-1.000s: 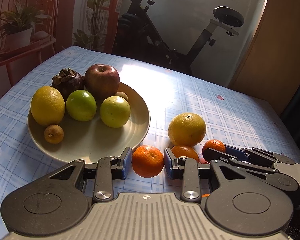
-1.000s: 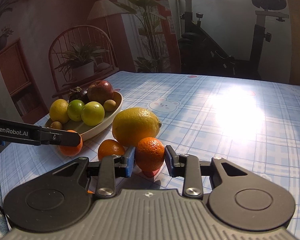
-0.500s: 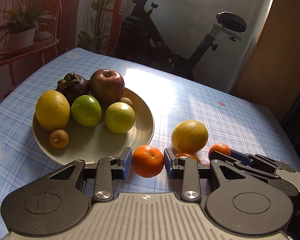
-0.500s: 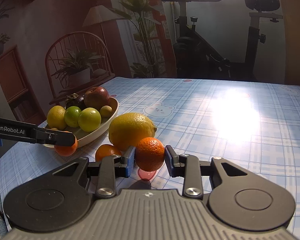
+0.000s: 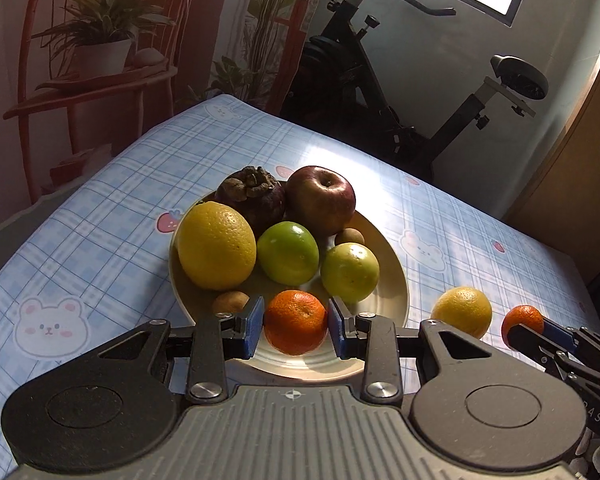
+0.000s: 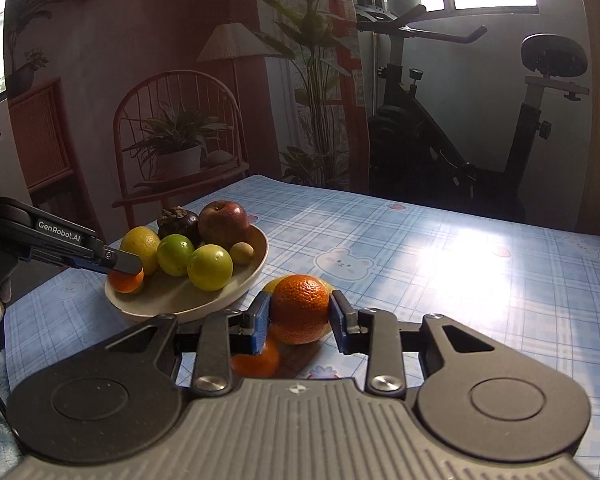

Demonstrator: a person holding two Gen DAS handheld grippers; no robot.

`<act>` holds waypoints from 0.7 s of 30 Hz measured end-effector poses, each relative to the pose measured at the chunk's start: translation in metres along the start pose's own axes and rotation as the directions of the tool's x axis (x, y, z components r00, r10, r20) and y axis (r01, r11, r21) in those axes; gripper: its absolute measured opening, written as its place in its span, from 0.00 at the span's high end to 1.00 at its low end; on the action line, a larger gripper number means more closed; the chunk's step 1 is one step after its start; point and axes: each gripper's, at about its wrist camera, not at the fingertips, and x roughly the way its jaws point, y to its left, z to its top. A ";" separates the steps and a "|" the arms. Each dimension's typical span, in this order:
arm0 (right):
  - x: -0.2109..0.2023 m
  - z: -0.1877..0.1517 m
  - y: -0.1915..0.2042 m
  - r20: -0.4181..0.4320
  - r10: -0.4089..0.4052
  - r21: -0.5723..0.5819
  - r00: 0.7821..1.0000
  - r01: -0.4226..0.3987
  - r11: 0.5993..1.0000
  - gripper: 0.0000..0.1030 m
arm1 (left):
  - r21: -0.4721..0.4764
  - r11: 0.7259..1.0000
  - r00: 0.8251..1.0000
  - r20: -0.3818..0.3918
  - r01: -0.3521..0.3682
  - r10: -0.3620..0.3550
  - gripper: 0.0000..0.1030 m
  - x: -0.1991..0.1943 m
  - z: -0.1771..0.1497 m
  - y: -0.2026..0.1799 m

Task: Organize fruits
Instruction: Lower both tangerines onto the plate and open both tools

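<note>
My left gripper [image 5: 296, 327] is shut on a mandarin [image 5: 295, 322] and holds it over the near part of the cream plate [image 5: 392, 280]. The plate carries a yellow citrus [image 5: 217, 246], a mangosteen [image 5: 252, 194], a red apple [image 5: 326, 198], two green fruits [image 5: 288, 253] and small brown fruits. My right gripper [image 6: 300, 316] is shut on another mandarin [image 6: 301, 308], lifted above the table just right of the plate [image 6: 256, 264]. A third mandarin [image 6: 258, 358] and a yellow citrus [image 5: 462, 312] lie on the table beneath it.
The table has a blue checked cloth [image 6: 460, 280] with a bright sun patch. Behind it stand an exercise bike [image 6: 440, 140], a red chair with a potted plant [image 6: 176, 148] and tall plants. The left gripper's arm [image 6: 60, 240] reaches in from the left.
My left gripper lifted its mandarin and carried it left, over the plate. My right gripper lifted its mandarin higher off the table, above the yellow citrus.
</note>
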 end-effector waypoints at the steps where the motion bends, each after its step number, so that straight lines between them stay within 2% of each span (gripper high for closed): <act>1: 0.004 0.003 0.005 -0.007 0.008 -0.022 1.000 -0.009 1.000 0.67 | -0.003 1.000 1.000 -0.008 0.004 -0.004 0.64 0.002 0.001 0.003; 5: 0.027 0.011 0.029 -0.048 0.058 -0.113 0.997 -0.063 0.992 0.67 | -0.017 1.000 0.999 -0.032 0.019 -0.020 0.64 0.007 0.008 0.014; 12: 0.071 0.018 0.063 -0.143 0.100 -0.228 0.985 -0.131 0.965 0.67 | 0.025 1.000 0.999 -0.052 0.017 -0.015 0.64 0.016 0.005 0.013; 21: 0.104 0.019 0.070 -0.212 0.095 -0.233 0.973 -0.145 0.962 0.67 | 0.045 0.998 0.998 -0.048 0.039 -0.036 0.64 0.030 0.013 0.008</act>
